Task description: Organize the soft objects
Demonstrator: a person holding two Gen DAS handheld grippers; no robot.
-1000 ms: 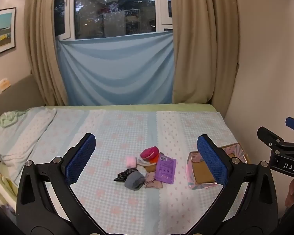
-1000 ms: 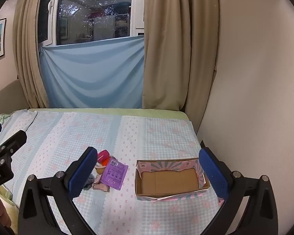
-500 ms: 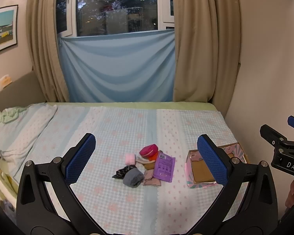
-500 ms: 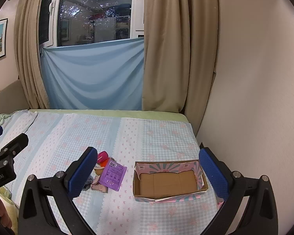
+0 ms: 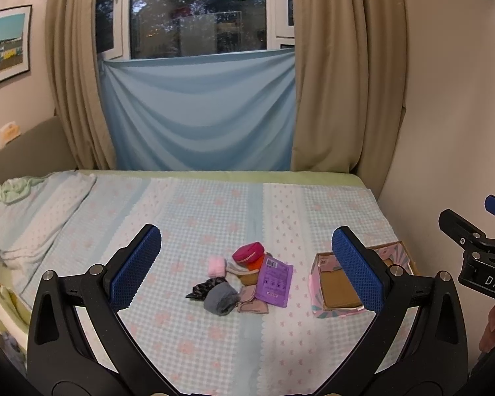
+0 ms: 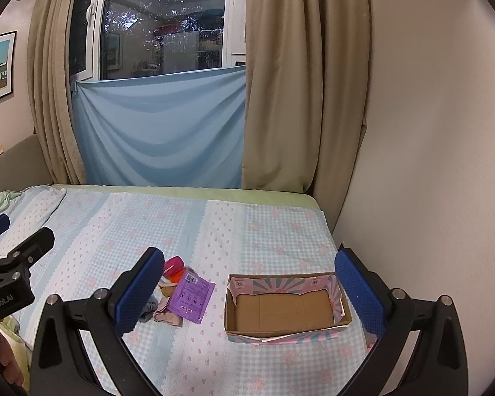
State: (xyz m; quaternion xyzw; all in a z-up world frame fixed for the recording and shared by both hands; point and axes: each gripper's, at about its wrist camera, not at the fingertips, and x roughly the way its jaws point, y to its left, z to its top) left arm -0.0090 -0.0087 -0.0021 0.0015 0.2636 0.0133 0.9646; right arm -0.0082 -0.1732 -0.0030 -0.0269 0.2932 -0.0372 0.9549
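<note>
A small heap of soft things lies on the bed: a grey sock ball (image 5: 221, 298), a black patterned piece (image 5: 202, 287), a pink roll (image 5: 216, 266), a magenta pouch (image 5: 248, 252), a purple packet (image 5: 274, 280) and beige pieces. The packet (image 6: 190, 295) and pouch (image 6: 174, 265) also show in the right wrist view. An open, empty cardboard box (image 6: 285, 308) stands to their right; it also shows in the left wrist view (image 5: 338, 292). My left gripper (image 5: 244, 269) is open, held above and short of the heap. My right gripper (image 6: 249, 292) is open, held short of the box.
The bed has a light blue checked sheet (image 5: 214, 211) with a rumpled pillow (image 5: 26, 211) at the left. A wall (image 6: 429, 165) runs close along the right of the box. Curtains and a window stand behind the bed.
Both grippers have tilted up and drawn back slightly, so the heap and the box sit a little lower and farther in view. Nothing on the bed moved.
</note>
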